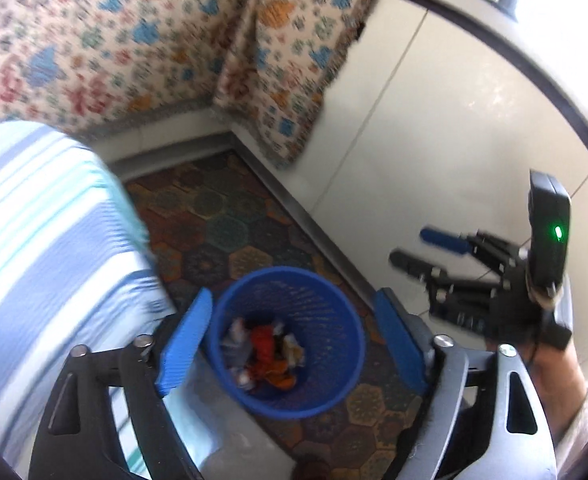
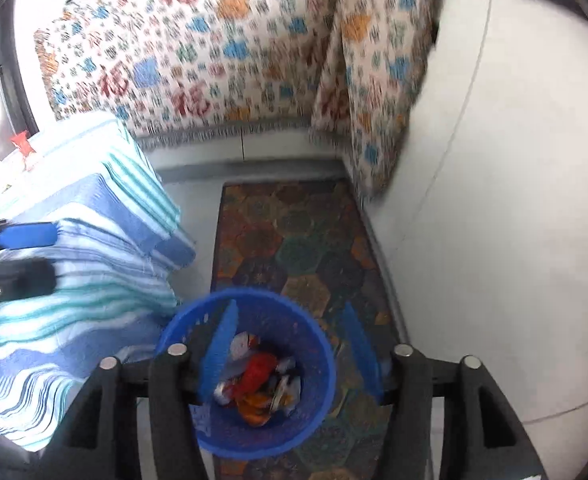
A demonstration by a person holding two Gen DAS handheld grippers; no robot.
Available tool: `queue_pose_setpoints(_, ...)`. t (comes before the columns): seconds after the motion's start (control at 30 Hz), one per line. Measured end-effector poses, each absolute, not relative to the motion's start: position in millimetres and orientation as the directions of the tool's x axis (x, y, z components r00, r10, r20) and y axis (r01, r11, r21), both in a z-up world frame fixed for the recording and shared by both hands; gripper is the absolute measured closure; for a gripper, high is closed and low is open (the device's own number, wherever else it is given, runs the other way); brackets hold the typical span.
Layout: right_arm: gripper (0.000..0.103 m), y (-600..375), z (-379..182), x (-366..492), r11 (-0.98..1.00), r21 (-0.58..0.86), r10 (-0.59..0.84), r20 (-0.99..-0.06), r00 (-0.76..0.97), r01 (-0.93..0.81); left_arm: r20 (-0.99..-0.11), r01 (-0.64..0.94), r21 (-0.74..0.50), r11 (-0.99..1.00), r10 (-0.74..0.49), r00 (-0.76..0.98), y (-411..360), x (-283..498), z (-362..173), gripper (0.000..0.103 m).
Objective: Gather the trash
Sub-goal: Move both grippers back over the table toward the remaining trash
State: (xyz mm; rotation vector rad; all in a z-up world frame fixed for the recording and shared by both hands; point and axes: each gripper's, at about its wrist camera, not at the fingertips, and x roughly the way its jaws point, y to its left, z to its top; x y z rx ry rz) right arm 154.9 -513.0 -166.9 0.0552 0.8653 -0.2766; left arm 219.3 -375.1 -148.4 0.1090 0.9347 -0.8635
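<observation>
A blue mesh waste basket [image 1: 294, 292] [image 2: 254, 436] stands on a patterned rug, holding crumpled red, orange and white trash [image 1: 266, 352] [image 2: 256, 378]. My left gripper [image 1: 292, 342] hovers above the basket, open wide, with nothing between its blue pads [image 1: 184, 340]. My right gripper [image 2: 290, 352] also hangs over the basket, open and empty, its pads [image 2: 218, 352] framing the trash below. Each gripper shows in the other's view: the right one [image 1: 417, 250] to the right over the tiles, the left one [image 2: 34, 256] at the left over striped cloth.
A blue-and-white striped cloth [image 1: 42, 240] [image 2: 94, 264] covers furniture left of the basket, with a small red item [image 2: 20, 142] on it. A floral cover [image 1: 134, 40] drapes a sofa behind. The hexagon-pattern rug [image 1: 222, 224] lies beside pale floor tiles [image 1: 433, 140].
</observation>
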Motion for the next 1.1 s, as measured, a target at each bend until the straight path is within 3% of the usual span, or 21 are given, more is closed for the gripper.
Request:
queue_pose_setpoints(0.13,0.038,-484.4,-148.1,159.7,0.971,-0.099,-0.224,-0.692,0.687,0.218,-0.743,0.645,-0.197,0.738,-0.542,0.393,-307.2,211.8,-132.5,0.009)
queue_pose_setpoints(0.3,0.036,-432.2,-132.5,173.9,0.988,-0.101,-0.151,-0.652,0.743,0.112,-0.778,0.494,-0.073,0.866,-0.359,0.515,-208.9,222.0,-139.0,0.008)
queue_pose_setpoints(0.47,0.036,-359.8,-127.7,194.0,0.992,-0.119,-0.052,-0.651,0.757,-0.035,-0.776,0.321,0.06,0.945,-0.158,0.611,-112.6,244.6,-148.6,0.008)
queue_pose_setpoints(0.63,0.036,-290.6,-135.4,221.9,0.981,-0.078,0.076,-0.682,0.728,-0.175,-0.769,0.167,0.096,0.981,-0.034,0.639,-38.2,274.6,-163.2,0.008)
queue_pose_setpoints(0.73,0.036,-254.4,-144.0,245.5,0.971,-0.054,0.126,-0.706,0.696,-0.231,-0.789,0.119,0.022,0.993,-0.056,0.612,-6.3,287.1,-167.1,0.008)
queue_pose_setpoints(0.8,0.036,-233.2,-151.5,264.9,0.964,-0.067,0.131,-0.724,0.677,-0.259,-0.787,0.103,0.036,0.994,-0.036,0.616,2.6,291.5,-165.5,0.008)
queue_pose_setpoints(0.9,0.036,-208.1,-164.5,296.9,0.95,-0.067,0.15,-0.761,0.631,-0.306,-0.8,0.112,0.049,0.993,-0.028,0.6,10.3,300.2,-168.8,0.0)
queue_pose_setpoints(1.1,0.037,-185.0,-175.6,355.9,0.935,-0.028,0.198,-0.789,0.582,-0.355,-0.804,0.128,0.038,0.991,-0.046,0.593,28.5,312.3,-169.2,0.0)
